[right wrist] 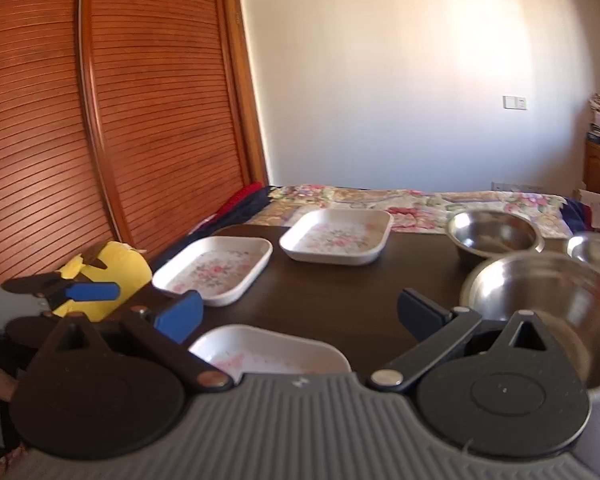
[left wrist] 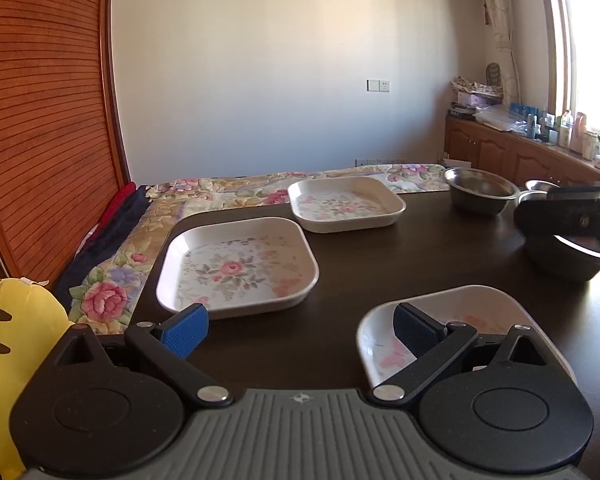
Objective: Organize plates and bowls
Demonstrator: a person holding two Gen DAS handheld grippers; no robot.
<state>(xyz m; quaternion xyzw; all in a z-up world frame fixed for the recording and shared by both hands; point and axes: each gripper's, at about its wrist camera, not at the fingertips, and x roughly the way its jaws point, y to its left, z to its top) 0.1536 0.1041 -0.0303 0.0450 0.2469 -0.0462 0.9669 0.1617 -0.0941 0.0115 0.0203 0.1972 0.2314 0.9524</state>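
Both tongs hang spread wide and hold nothing: the left tongs [left wrist: 300, 330] over the dark wooden desk [left wrist: 380, 252], the right tongs [right wrist: 300, 316] beside the big steel bowl [right wrist: 540, 296]. Three white square floral plates sit apart, the nearest [left wrist: 452, 312] under the left tongs

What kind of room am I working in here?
Likely a home bedroom: a floral quilt spread as on a bed behind the dark table, a slatted wooden wardrobe door, and a yellow plush toy.
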